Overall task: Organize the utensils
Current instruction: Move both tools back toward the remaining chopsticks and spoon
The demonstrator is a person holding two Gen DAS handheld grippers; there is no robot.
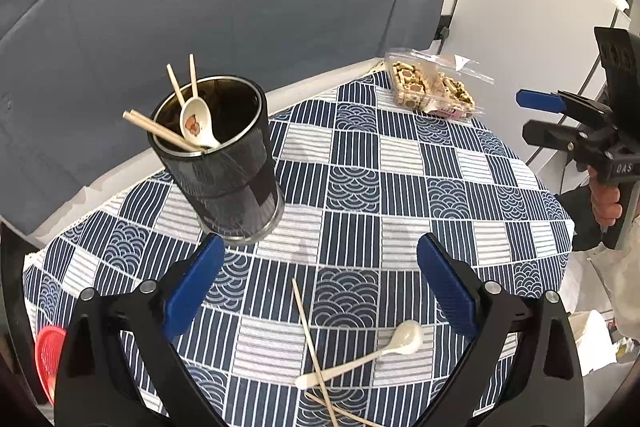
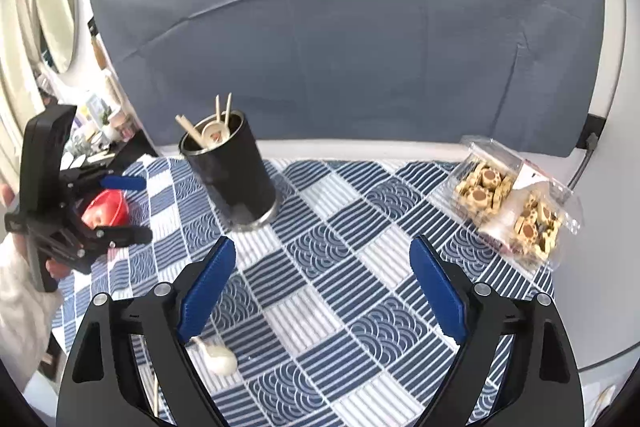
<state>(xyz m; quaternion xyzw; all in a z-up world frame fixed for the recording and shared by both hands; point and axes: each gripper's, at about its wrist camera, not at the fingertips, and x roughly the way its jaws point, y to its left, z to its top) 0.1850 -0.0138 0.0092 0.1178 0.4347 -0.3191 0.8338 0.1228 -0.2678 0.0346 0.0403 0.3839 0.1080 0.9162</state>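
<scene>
A black cylindrical utensil holder (image 1: 228,171) (image 2: 232,175) stands on the checked tablecloth (image 1: 400,187), with several chopsticks and a patterned white spoon (image 1: 197,125) leaning inside it. A plain white spoon (image 1: 360,355) (image 2: 220,361) lies on the cloth near me, across loose chopsticks (image 1: 310,339). My left gripper (image 1: 320,243) (image 2: 146,209) hovers open above that spoon and those chopsticks, nothing between its fingers. My right gripper (image 2: 322,243) (image 1: 526,115) is open over bare cloth, and the plain spoon's bowl shows just below its left finger.
A clear plastic box of biscuits (image 1: 432,89) (image 2: 516,207) sits at the far right of the table. A red ribbed bowl (image 1: 48,359) (image 2: 106,213) is at the left edge. A grey backdrop rises behind the table. A hand and a white sleeve hold each gripper.
</scene>
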